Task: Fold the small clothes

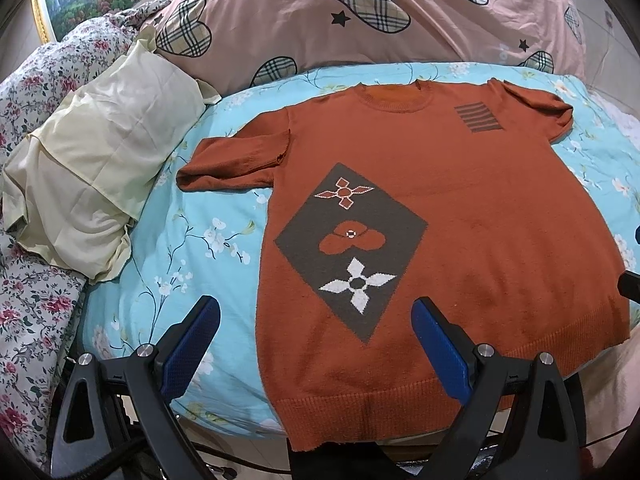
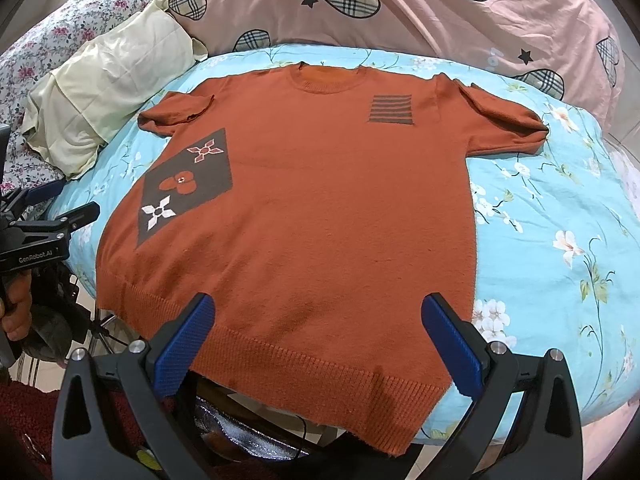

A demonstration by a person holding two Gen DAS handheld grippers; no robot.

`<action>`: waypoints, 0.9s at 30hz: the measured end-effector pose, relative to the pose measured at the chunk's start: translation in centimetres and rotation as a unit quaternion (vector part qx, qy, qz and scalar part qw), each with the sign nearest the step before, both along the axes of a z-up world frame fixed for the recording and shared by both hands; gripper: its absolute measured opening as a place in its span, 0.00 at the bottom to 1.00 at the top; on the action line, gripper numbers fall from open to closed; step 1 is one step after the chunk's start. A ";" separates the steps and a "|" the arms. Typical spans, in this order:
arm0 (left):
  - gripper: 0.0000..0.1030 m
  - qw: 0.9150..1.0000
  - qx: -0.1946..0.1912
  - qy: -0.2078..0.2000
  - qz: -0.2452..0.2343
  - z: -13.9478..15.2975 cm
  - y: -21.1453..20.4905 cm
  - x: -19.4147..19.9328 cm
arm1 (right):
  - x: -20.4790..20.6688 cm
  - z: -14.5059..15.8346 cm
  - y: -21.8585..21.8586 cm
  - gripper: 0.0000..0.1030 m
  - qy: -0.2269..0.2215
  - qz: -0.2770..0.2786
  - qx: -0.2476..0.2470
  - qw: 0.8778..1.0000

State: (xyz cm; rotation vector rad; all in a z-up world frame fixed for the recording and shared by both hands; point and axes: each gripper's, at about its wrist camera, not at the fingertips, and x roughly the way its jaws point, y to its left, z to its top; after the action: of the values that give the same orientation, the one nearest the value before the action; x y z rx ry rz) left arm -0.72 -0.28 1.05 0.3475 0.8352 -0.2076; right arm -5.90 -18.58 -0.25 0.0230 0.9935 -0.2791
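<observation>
The pale blue bedsheet w/ white blossom print [image 1: 192, 248] covers the bed in front of me and carries everything else. Behind it, along the far edge, sits a big pink duvet w/ plaid hearts and black stars [image 1: 312, 20], bunched up high. To my left lies a cream-yellow pillowcase [image 1: 100, 152], crumpled, resting partly on a white quilt w/ red rose print [image 1: 28, 312] that runs down the left side.

The rust-orange knitted short-sleeve sweater [image 2: 320, 200] lies flat, face up, in the middle of the sheet, neck toward the duvet, ribbed hem toward me and hanging slightly over the near bed edge. Both sleeves are spread out to the sides. On its front, my left side, there's a dark grey diamond patch [image 1: 352, 248] w/ three flower motifs stacked in it; near the opposite shoulder, a small block of grey stripes [image 2: 391, 109].

My left gripper [image 1: 316, 316] hovers above the hem on the diamond side, blue-padded fingers spread wide, nothing between them. My right gripper [image 2: 318, 312] hangs over the hem further right, also spread wide and holding nothing; I can't tell if either touches the knit. In the right wrist view my left tool shows at the far left edge, w/ my hand [image 2: 16, 312] wrapped round its handle.
</observation>
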 end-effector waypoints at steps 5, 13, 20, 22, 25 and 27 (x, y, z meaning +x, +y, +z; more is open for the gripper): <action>0.94 1.000 0.000 0.000 0.000 0.0 0.0 0.0 | 0.0 0.0 0.0 1.00 0.000 0.000 0.000 1.000; 0.94 1.000 0.000 0.001 -0.001 -0.2 -0.1 0.1 | 0.0 0.0 0.1 1.00 0.000 0.000 0.000 1.000; 0.94 1.000 -0.001 0.002 -0.001 -0.3 -0.2 0.1 | 0.1 -0.1 0.3 1.00 0.000 0.002 -0.001 1.000; 0.94 1.000 -0.001 0.002 -0.001 -0.3 -0.2 0.1 | 0.1 -0.2 0.5 1.00 0.000 0.003 -0.001 1.000; 0.94 1.000 -0.001 0.002 -0.001 -0.2 -0.2 0.1 | 0.2 -0.1 0.5 1.00 0.000 0.005 -0.001 1.000; 0.94 1.000 0.000 0.002 -0.001 -0.2 -0.2 0.1 | 0.2 0.0 0.5 1.00 0.000 0.006 0.000 1.000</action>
State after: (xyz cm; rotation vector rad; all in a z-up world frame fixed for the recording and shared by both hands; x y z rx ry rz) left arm -0.64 -0.50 0.80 0.3471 0.8384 -0.2103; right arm -5.71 -18.03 -0.23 0.0167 0.9934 -0.2695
